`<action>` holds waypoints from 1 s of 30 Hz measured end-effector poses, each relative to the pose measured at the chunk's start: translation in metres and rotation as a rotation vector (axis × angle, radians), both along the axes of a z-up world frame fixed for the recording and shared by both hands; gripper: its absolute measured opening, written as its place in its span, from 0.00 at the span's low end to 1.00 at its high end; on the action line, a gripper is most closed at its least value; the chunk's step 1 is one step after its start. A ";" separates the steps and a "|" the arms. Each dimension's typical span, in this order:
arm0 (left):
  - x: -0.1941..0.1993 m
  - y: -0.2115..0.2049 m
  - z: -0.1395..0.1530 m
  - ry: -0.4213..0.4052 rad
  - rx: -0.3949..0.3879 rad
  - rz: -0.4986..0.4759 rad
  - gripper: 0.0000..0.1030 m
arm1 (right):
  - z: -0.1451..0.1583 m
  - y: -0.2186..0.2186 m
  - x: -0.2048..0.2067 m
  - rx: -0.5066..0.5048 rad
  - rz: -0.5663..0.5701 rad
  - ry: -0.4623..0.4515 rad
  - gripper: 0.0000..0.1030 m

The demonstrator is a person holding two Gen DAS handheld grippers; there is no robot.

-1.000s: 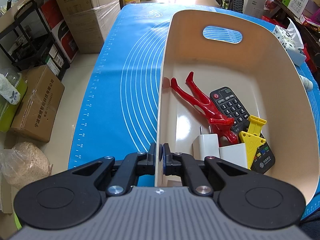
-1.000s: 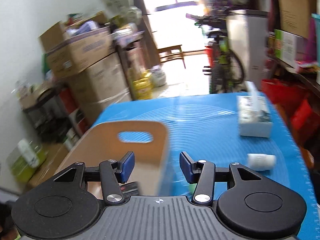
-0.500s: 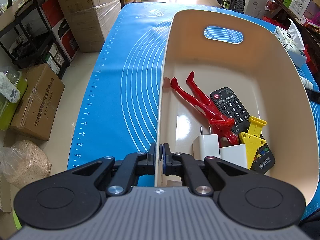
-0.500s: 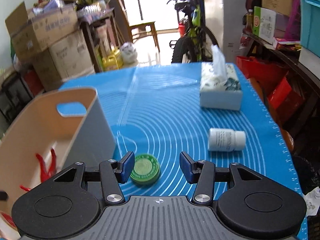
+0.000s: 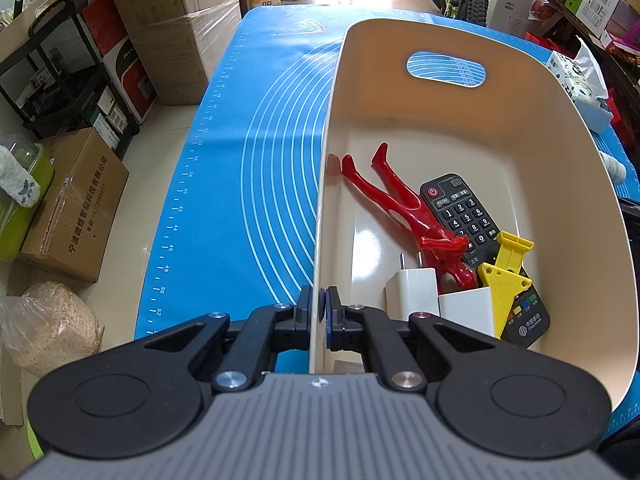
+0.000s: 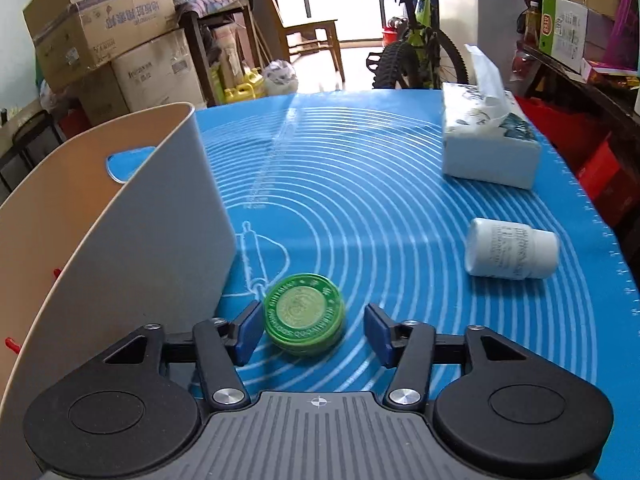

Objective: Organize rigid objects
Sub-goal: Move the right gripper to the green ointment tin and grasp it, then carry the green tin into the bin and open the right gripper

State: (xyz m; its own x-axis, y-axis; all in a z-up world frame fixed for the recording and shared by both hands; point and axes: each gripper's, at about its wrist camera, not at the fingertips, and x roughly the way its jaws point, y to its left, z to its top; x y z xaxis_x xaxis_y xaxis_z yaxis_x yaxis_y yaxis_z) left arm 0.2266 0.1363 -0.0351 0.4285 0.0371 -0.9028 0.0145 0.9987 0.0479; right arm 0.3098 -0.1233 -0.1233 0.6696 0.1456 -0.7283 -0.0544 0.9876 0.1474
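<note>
Nearest me, my right gripper (image 6: 311, 332) stands wide open astride the green round tin (image 6: 303, 315), which lies flat on the blue mat (image 6: 380, 200) just beside the beige bin (image 6: 120, 232); I judge it light, rigid and smooth-sided, best pinched across its rim. My left gripper (image 5: 318, 316) is clamped on the bin's near wall. Only its view shows the contents: white charger (image 5: 414, 292), yellow scraper (image 5: 506, 276), red figure (image 5: 404, 212), remote (image 5: 464, 212); only the right shows the white bottle (image 6: 512, 254) and tissue box (image 6: 488, 148) beyond
</note>
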 end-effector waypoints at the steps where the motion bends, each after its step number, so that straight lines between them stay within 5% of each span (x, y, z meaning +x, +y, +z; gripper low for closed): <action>1: 0.000 0.000 0.000 0.000 0.000 0.000 0.07 | -0.002 0.002 0.001 -0.012 -0.001 0.000 0.65; 11: 0.001 -0.001 0.000 -0.001 0.002 -0.001 0.07 | -0.008 0.006 0.007 -0.035 -0.031 -0.020 0.67; 14: 0.001 -0.001 0.000 -0.001 0.001 -0.001 0.07 | -0.006 0.006 0.006 -0.013 -0.007 -0.016 0.52; 19: 0.001 0.000 0.000 -0.001 0.001 -0.002 0.07 | 0.000 0.003 0.003 -0.040 -0.036 -0.017 0.53; 30: 0.000 0.000 0.001 0.000 0.002 0.000 0.07 | 0.044 -0.010 -0.018 -0.027 -0.138 -0.091 0.53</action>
